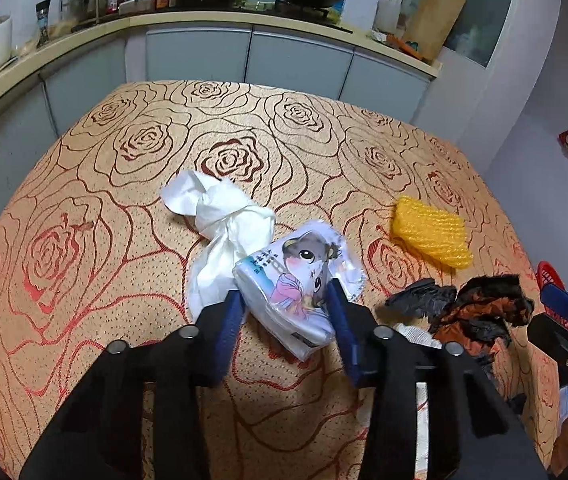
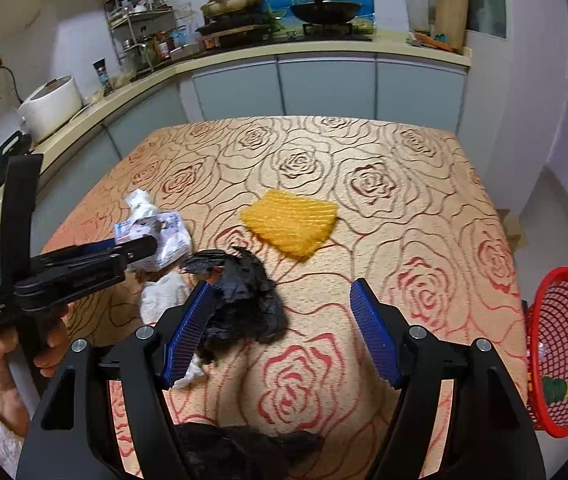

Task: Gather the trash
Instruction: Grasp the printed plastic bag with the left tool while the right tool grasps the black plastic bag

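Note:
A small tissue pack with a cartoon print lies on the rose-patterned tablecloth. My left gripper is shut on it, one blue pad pressing each side. A crumpled white tissue touches the pack's far side. In the right wrist view my left gripper shows from the side, on the same pack. My right gripper stands open. A crumpled black bag lies against its left finger, with bare cloth by the other finger.
A yellow foam net lies mid-table. A red mesh basket sits at the table's right edge. White paper lies beside the black bag, more black plastic under my right gripper. Kitchen counter and cabinets stand behind.

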The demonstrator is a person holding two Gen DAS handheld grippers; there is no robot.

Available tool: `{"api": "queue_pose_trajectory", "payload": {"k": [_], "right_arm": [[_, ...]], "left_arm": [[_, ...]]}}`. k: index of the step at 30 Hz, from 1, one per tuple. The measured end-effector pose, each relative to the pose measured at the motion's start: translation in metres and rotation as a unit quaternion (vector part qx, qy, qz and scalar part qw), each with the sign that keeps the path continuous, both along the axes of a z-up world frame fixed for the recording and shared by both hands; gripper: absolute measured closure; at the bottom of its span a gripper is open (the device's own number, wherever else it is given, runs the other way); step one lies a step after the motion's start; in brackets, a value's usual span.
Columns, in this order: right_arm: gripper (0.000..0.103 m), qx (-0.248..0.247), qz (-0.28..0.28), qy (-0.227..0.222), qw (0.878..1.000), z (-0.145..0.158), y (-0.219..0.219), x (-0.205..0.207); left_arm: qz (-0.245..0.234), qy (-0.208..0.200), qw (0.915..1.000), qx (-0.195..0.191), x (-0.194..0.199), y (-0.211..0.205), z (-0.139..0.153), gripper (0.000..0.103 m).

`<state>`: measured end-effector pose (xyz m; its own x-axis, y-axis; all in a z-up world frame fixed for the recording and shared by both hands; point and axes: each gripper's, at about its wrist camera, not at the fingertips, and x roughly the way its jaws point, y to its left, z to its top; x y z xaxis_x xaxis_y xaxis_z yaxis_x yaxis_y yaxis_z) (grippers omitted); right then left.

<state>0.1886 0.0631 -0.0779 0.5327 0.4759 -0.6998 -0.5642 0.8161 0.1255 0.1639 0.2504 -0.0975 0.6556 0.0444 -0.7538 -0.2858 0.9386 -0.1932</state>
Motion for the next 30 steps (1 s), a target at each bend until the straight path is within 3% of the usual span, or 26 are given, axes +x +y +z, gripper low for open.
{"api": "queue_pose_trajectory", "payload": {"k": [14, 19, 30], "right_arm": [[0.034, -0.016, 0.021, 0.019, 0.999, -0.016, 0.030, 0.005], [0.056, -0.018, 0.025, 0.029, 0.999, -0.023, 0.031, 0.008], [0.068, -0.019, 0.029, 0.010, 0.999, -0.023, 0.030, 0.004]], "left_arm": [[0.006, -0.032, 0.9994, 0.013, -0.030, 0.006, 0.021, 0.071], [0.010, -0.045, 0.9987, 0.020, -0.047, 0.007, 0.032, 0.071], [0.043, -0.045, 0.9975, 0.034, -0.070, 0.020, 0.040, 0.071]]}}
